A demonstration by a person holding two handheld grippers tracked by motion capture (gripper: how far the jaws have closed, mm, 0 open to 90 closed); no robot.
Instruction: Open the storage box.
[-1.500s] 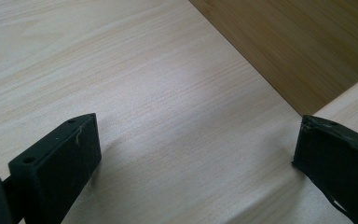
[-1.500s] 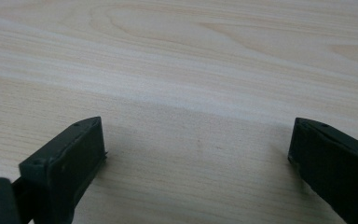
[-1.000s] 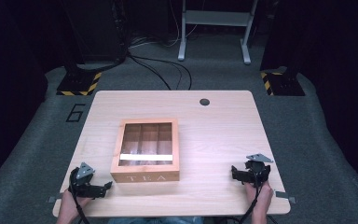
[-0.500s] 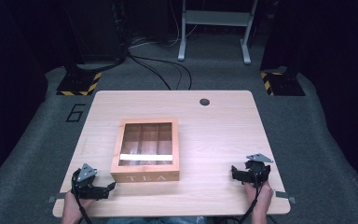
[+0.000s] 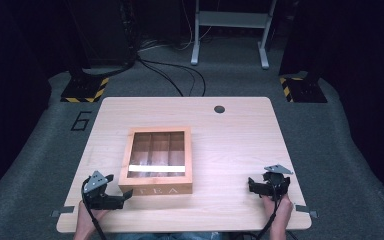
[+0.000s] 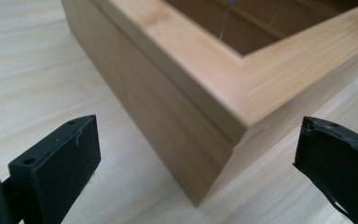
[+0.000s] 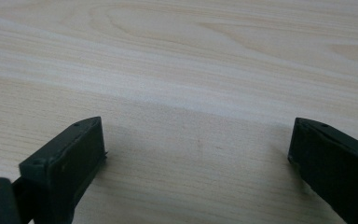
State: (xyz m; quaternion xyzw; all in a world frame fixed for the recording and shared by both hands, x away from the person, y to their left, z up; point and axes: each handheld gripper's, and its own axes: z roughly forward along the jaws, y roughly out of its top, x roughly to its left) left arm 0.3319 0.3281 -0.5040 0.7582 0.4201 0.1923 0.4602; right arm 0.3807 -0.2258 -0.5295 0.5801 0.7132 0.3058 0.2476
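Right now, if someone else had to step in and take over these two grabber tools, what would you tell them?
Left gripper: open, holding nothing, aimed at the near left corner of the tea box.
Right gripper: open, holding nothing, low over bare table at the near right, well apart from the box.
Tea box: middle of the table, window lid shut, compartments look empty.
Done: nothing visible.
Left: likely to grip or open the box; that is a guess.

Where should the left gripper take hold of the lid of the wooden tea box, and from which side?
Probably at the lid's near-left corner, from the person's side. The tea box lies flat and shut. The left gripper, jaws open, already faces that corner, where a thin seam marks the lid's overhanging edge. The right gripper is far off.
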